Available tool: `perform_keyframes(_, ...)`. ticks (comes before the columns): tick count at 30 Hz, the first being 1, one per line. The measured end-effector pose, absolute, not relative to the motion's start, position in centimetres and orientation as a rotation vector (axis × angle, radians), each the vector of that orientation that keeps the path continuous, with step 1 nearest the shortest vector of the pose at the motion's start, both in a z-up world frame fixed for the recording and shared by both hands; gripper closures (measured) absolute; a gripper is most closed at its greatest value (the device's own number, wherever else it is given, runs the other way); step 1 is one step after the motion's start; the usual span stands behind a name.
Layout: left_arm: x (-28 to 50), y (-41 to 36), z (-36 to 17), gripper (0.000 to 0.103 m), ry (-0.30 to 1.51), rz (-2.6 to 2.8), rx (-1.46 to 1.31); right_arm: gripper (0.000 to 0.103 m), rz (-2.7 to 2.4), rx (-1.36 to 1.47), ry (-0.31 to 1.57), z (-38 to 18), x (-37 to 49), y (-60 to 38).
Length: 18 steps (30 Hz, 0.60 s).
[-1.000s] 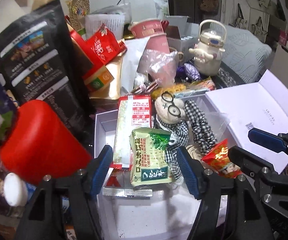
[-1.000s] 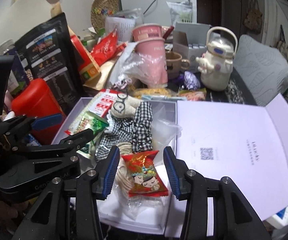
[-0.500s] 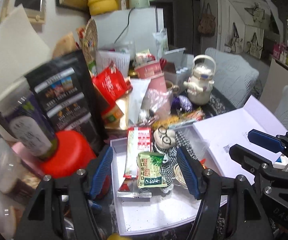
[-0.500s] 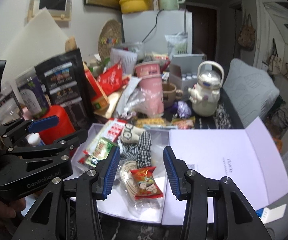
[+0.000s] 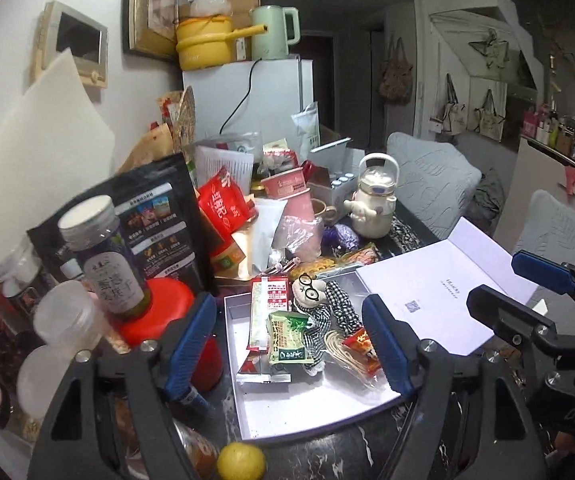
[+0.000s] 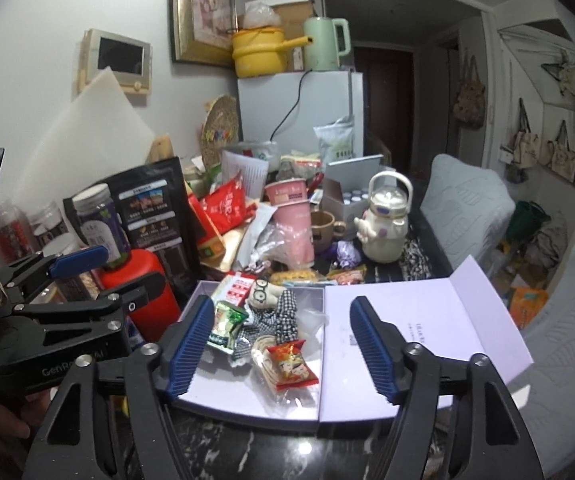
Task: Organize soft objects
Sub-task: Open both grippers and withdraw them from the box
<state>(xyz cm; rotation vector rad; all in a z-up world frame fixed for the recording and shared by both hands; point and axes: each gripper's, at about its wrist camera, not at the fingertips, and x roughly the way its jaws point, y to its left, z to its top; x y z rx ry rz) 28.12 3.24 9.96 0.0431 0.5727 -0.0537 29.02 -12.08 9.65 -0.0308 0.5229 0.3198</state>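
Noting both tongs, left (image 5: 289, 344) and right (image 6: 279, 346), just opened, empty; doll (image 5: 319, 308) in box (image 5: 307, 408) looks soft, light: we'd pinch its checked body.

Left gripper (image 6: 99, 278) body reads "GenR".

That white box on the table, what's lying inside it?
Inside the white box: a stuffed doll with glasses in checked cloth, a green snack packet, a red-and-white packet, a red snack packet and a coil of cord in clear plastic. Whatever lies beneath them is covered.
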Motion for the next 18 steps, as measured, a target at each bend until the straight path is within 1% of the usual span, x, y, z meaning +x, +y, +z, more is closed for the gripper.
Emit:
perform_keyframes(2, 27.2, 3.3, 10.3, 0.023, 0.565, -0.066, 0.037, 0.028, 0.315, -0.029, 0.508, 10.1, 27.9, -12.3)
perform_keyframes(4, 26.2, 3.4, 10.7, 0.022, 0.554, -0.074, 0.031, 0.02, 0.309, -0.025, 0.499, 10.5, 27.0, -12.5)
perform_keyframes(6, 25.3, 3.5, 10.9, 0.019, 0.546, -0.075, 0.037, 0.018, 0.292, -0.016, 0.481, 10.8, 25.9, -12.8)
perform_keyframes(8, 24.3, 3.5, 11.0, 0.005, 0.534, -0.076, 0.044, 0.017, 0.281, -0.007, 0.47, 10.9, 24.9, -13.2)
perform_keyframes(9, 23.7, 3.6, 11.1, 0.004, 0.519, -0.074, 0.044, 0.015, 0.274, -0.002, 0.47, 11.0, 24.3, -13.3)
perform_keyframes(18, 19.4, 4.2, 11.1, 0.003, 0.483, -0.066, 0.052, 0.011, 0.228, 0.007, 0.477, 10.6, 20.6, -13.8)
